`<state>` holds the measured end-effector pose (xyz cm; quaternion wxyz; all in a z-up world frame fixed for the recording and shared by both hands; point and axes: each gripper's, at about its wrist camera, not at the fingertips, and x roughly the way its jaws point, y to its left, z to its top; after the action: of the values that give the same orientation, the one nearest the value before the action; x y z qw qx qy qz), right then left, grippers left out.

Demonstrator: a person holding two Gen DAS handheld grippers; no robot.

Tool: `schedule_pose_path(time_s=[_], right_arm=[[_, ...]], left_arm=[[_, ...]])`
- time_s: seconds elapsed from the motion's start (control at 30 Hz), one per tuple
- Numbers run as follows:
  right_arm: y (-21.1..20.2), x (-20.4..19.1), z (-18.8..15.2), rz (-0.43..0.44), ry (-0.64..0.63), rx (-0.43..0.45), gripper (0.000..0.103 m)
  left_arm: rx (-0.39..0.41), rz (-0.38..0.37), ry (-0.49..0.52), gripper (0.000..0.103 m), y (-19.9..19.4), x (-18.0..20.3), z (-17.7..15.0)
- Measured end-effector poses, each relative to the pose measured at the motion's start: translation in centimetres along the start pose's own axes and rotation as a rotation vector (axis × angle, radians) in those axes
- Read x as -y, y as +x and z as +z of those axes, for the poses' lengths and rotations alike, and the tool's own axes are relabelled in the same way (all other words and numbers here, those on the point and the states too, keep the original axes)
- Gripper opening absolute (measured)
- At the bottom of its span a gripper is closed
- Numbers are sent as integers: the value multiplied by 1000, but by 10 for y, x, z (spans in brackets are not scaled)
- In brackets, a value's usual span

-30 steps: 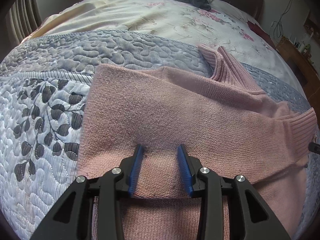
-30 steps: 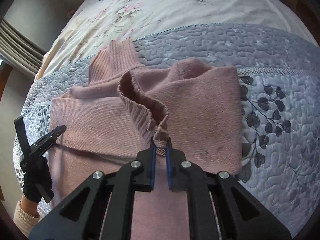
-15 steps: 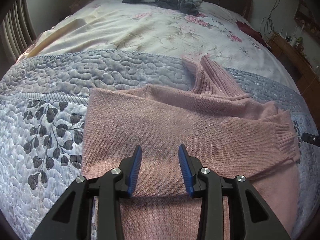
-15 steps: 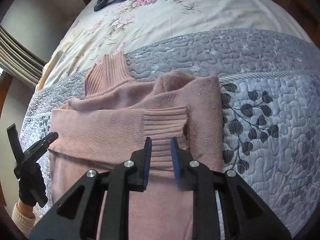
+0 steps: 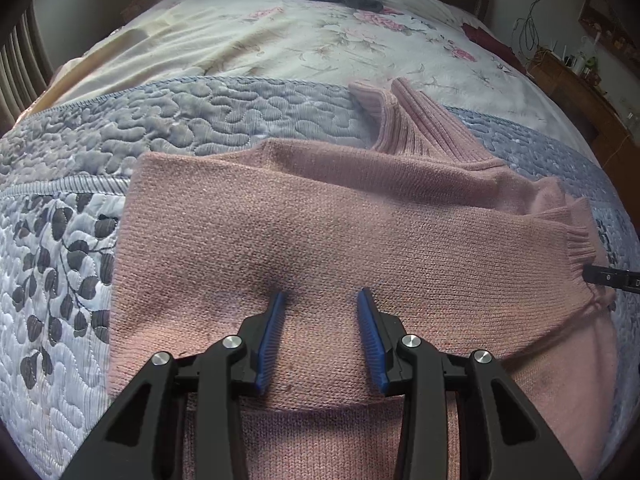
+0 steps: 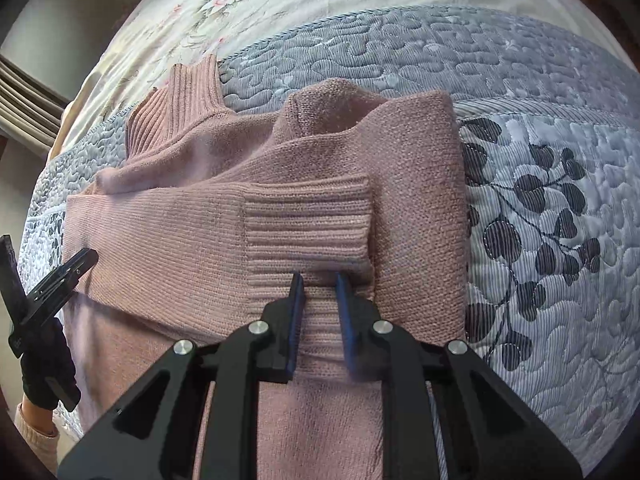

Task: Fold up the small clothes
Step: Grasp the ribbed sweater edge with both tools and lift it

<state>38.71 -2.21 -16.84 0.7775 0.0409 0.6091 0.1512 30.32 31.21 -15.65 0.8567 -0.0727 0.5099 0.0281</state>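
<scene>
a pink sweater (image 5: 320, 216) is being hovered over on the quilt (image 5: 160, 128) by the left gripper (image 5: 322, 300) and right gripper (image 6: 320, 280), both spread apart, nothing being gripped

Left gripper (image 5: 322, 298): jaws spread wide, nothing between them, held low and pointing forward. Right gripper (image 6: 320, 278): jaws parted with a narrower gap, also empty. Gloved left hand (image 6: 46, 368) grasps its gripper's handle; pale sleeve (image 6: 34, 440) at the wrist.
</scene>
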Motion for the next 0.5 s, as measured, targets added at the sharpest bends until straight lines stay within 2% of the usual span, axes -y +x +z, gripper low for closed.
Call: schedule_pose_path(time_s=[0.13, 0.2, 0.33, 0.4, 0.5], right_arm=[[-1, -10, 7, -37, -53, -33, 19], [-9, -19, 17, -14, -67, -27, 26], [-18, -45, 56, 47, -96, 19, 39], [-14, -59, 80, 70, -114, 33, 46], [2, -76, 117, 121, -106, 27, 49]], left_arm=[[-16, 0, 38, 39, -1, 3, 4], [-17, 6, 46, 38, -6, 3, 12], [44, -7, 68, 39, -18, 11, 41], [64, -9, 72, 45, -17, 16, 62], [63, -15, 59, 47, -3, 21, 96]])
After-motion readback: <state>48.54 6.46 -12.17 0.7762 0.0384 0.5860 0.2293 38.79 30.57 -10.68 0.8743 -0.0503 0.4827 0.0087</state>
